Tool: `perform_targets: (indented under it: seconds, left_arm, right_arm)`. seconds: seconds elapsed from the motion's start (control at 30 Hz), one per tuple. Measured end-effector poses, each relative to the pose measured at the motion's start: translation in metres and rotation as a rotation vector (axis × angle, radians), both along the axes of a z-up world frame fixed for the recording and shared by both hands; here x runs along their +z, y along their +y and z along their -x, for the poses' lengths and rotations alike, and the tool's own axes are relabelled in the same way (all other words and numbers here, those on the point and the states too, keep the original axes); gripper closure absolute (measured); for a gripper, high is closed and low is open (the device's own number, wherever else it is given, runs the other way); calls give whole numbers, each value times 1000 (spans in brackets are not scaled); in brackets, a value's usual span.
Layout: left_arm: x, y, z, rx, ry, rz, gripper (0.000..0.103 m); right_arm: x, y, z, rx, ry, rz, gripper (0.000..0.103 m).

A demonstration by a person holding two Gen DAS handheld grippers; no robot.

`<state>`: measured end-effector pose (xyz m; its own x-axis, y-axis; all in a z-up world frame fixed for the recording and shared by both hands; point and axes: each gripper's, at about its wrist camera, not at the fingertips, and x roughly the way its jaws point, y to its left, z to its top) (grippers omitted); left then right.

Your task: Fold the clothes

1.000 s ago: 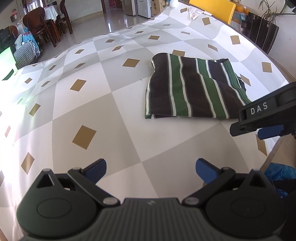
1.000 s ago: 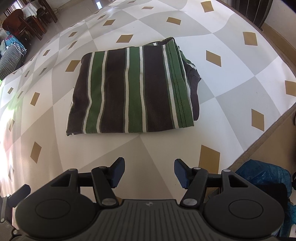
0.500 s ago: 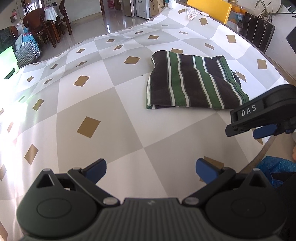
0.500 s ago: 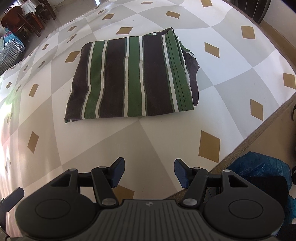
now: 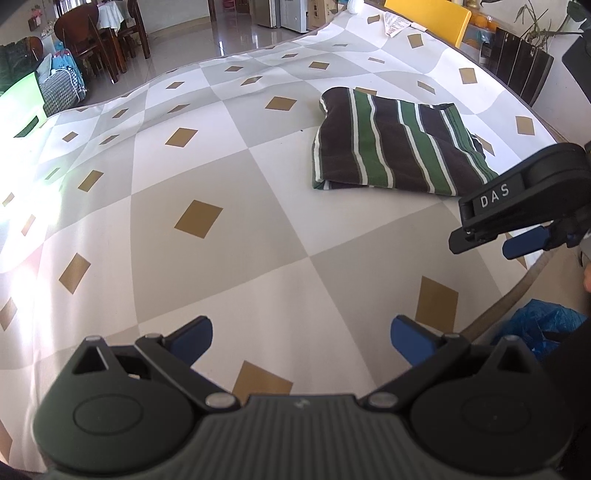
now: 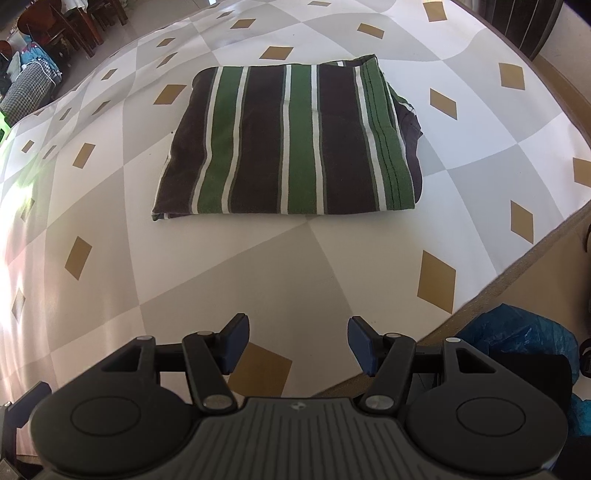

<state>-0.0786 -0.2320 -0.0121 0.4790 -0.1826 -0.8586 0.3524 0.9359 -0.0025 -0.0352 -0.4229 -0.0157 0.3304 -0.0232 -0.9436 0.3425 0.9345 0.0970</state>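
Note:
A folded garment with brown, green and white stripes [image 5: 391,147] [image 6: 291,144] lies flat on the checked tablecloth [image 5: 229,206] [image 6: 258,266]. My left gripper [image 5: 301,338] hangs open over bare cloth, well short and left of the garment, with nothing between its blue pads. My right gripper [image 6: 297,343] is also open and empty, near the table's front edge, with the garment straight ahead of it. The right gripper's black body marked DAS [image 5: 524,195] shows at the right of the left wrist view.
The table's near-right edge [image 6: 517,266] runs close to my right gripper, with a blue plastic bag [image 6: 524,339] below it. A yellow chair [image 5: 424,14] and a paper [image 5: 397,24] are at the far end. Dining chairs [image 5: 99,40] stand on the floor beyond.
Both grippers have drawn back toward the table's near edge, so the folded garment now lies farther ahead in both views. Both stay open, and the garment has not moved.

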Motion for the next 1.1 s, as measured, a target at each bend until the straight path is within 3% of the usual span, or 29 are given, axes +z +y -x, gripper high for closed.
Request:
perform_targets:
  seconds: [0.17, 0.57, 0.73, 1.1]
  left_arm:
    - [-5, 22, 0, 30, 26, 14, 0]
    - [7, 77, -20, 140, -23, -6, 0]
    - [14, 104, -34, 175, -32, -43, 0]
    - [7, 166, -64, 313, -7, -85, 0]
  right_arm:
    - [-2, 22, -5, 61, 7, -6, 44]
    - [-8, 83, -27, 177, -71, -75, 44]
    - [-12, 119, -45, 280, -88, -61, 44]
    - [-30, 171, -97, 371, -113, 12, 44]
